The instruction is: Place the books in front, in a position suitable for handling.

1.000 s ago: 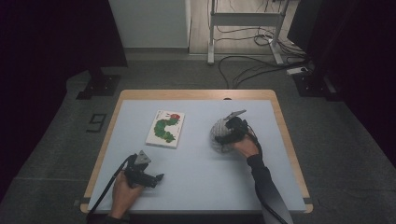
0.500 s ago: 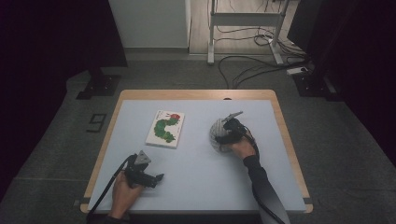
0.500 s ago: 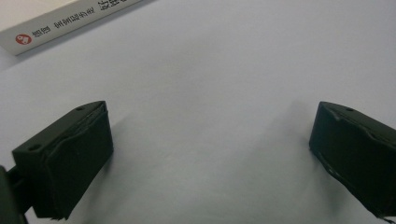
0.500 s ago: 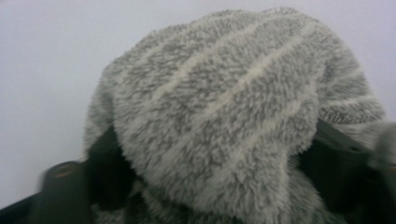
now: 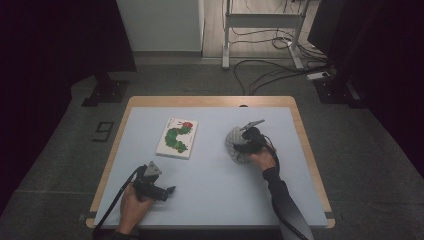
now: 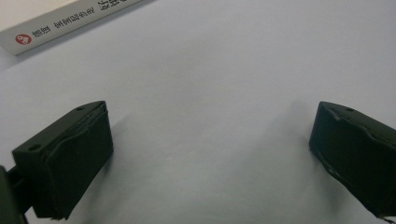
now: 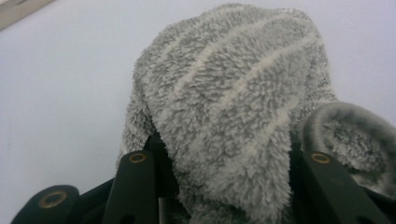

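A fluffy grey cloth with pale stripes (image 5: pixel 233 141) lies bunched on the right half of the pale blue table (image 5: pixel 215 200). My right gripper (image 5: pixel 241 148) is shut on this cloth (image 7: pixel 233 88), which bulges up between the jaws in the right gripper view (image 7: pixel 224 156). A rolled end of the cloth sits beside the right jaw. A picture book with a green caterpillar on its cover (image 5: pixel 177 138) lies flat left of centre. My left gripper (image 5: pixel 167 192) rests near the front left, held in a hand. It is open over bare table (image 6: pixel 210 154), with the book's spine (image 6: pixel 70 21) beyond it.
The table has a wooden rim (image 5: pixel 210 100). Beyond it are a dark carpet floor, cables (image 5: pixel 270 70), a metal stand (image 5: pixel 260 20) and a small black object on the floor at the left (image 5: pixel 102 131).
The right hand has drawn a little toward the person with the cloth in its jaws. The left gripper has stayed where it was.
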Available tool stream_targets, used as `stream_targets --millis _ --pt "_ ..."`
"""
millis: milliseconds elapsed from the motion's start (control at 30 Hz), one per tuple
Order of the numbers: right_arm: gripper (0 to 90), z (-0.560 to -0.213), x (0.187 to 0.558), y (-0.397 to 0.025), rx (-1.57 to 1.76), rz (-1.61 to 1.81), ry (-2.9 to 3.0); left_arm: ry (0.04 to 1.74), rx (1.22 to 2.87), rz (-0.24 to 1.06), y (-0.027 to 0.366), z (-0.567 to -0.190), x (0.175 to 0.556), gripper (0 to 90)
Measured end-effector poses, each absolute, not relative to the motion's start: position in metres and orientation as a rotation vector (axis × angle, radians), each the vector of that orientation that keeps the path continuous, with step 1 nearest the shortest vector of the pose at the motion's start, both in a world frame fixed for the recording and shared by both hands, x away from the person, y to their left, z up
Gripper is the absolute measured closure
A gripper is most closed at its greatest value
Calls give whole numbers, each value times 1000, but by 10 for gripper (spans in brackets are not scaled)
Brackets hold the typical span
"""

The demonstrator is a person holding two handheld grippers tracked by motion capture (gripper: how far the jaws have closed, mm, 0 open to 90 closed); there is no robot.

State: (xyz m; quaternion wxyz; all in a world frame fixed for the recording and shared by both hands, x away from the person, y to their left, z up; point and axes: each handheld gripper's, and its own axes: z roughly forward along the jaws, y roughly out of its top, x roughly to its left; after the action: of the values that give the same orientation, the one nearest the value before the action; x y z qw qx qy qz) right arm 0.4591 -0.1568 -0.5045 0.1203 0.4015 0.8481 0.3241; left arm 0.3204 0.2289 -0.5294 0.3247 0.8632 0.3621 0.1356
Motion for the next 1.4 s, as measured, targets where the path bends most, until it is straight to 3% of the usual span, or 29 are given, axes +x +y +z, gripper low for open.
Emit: stream_targets --millis 733,1400 --pt "555 -450 429 -165 1037 1039 2443 948 2267 355 229 -529 320 0" --pt "555 -421 380 -214 1050 1040 2387 947 2268 354 229 -529 320 0"
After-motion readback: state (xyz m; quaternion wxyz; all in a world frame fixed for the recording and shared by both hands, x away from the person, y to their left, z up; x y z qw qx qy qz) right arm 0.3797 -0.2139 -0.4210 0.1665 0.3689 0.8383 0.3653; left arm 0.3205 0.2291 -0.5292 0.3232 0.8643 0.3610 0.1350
